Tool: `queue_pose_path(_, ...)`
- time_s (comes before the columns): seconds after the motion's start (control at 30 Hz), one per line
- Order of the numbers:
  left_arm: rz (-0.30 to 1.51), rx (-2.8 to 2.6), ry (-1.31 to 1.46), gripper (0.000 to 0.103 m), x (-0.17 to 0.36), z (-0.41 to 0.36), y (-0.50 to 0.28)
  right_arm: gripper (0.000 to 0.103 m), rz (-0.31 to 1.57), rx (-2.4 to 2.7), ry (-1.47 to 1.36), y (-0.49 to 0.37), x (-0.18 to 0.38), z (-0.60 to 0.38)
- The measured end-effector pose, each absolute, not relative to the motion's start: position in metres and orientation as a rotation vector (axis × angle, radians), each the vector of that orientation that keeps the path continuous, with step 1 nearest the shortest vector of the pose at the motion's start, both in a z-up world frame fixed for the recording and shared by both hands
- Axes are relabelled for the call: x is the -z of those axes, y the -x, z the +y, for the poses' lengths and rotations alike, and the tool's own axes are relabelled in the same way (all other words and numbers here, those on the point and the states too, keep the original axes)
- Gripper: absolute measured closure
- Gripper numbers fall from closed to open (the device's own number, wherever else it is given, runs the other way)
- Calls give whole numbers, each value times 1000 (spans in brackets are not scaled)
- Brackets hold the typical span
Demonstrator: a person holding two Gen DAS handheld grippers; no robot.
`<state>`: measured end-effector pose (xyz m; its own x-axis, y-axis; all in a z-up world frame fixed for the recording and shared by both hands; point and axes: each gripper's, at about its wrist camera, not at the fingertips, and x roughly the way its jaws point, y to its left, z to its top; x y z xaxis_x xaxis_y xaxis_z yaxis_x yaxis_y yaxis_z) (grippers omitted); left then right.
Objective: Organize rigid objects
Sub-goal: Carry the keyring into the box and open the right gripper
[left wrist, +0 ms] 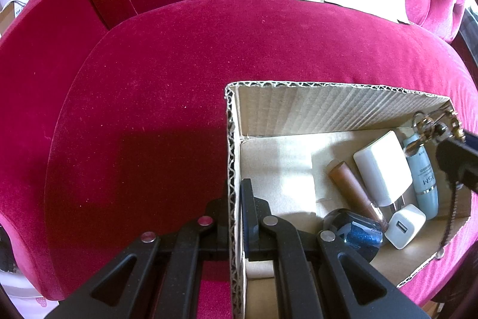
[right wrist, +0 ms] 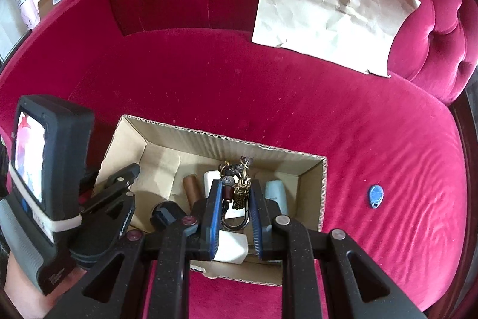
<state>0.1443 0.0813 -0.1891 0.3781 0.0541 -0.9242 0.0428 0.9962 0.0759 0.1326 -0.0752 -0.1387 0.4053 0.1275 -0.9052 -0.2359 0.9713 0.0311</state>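
Open cardboard box (right wrist: 321, 193) on red sofa seat: brown tube (left wrist: 349, 184), two white chargers (left wrist: 381, 166), pale-blue bottle (left wrist: 424, 181), dark glittery item (left wrist: 355, 232) inside. Brass keychain (right wrist: 239, 187) above box. Blue tag (right wrist: 375, 196) right, apart.

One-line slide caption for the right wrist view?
Right gripper holds keychain over cardboard box on red sofa.

The box (right wrist: 310, 166) sits on the sofa seat (right wrist: 239, 97), chargers (left wrist: 382, 166) inside, a tag (right wrist: 375, 196) at its three o'clock, paper (right wrist: 328, 11) at one o'clock.
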Motion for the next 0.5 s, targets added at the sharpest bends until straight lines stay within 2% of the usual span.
queue_pose_path(0.47, 1183, -7, -93, 99, 189, 81, -144, 85, 1135, -231, 82, -137, 148, -73)
queue_pose_path(0.5, 1183, -7, -93, 99, 189, 81, -144, 83, 1135, -227, 83, -138, 148, -74)
